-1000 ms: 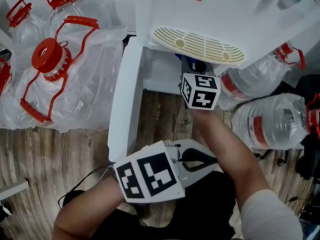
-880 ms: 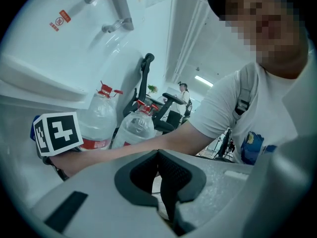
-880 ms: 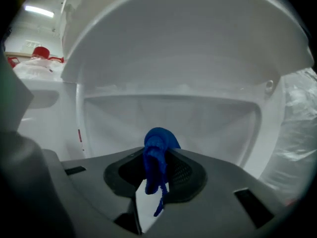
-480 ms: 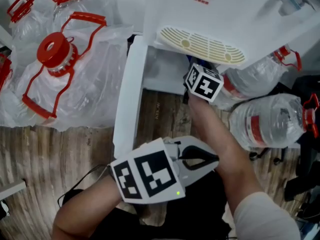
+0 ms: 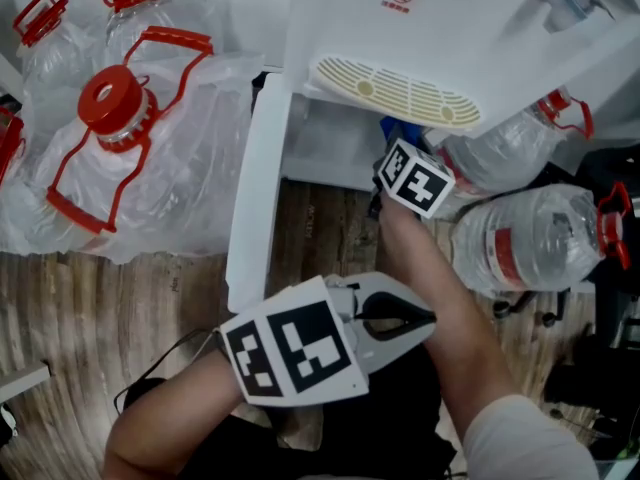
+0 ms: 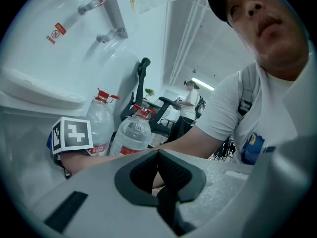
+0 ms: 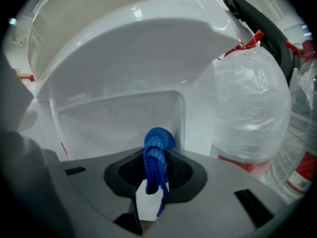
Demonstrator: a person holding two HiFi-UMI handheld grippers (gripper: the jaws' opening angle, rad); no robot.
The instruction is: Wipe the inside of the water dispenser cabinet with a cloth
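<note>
- The right gripper (image 7: 154, 181) has its jaws clamped on the blue cloth (image 7: 157, 150), facing the white water dispenser cabinet (image 7: 124, 115).
- The left gripper (image 6: 159, 175) has its jaws closed on nothing.

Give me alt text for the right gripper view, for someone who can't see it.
The right gripper is shut on a bunched blue cloth, aimed into the white water dispenser cabinet. A large clear water bottle with a red label stands at the right.

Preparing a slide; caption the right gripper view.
Right gripper clamps a blue cloth before the open white dispenser cabinet, wrapped water bottle beside.
</note>
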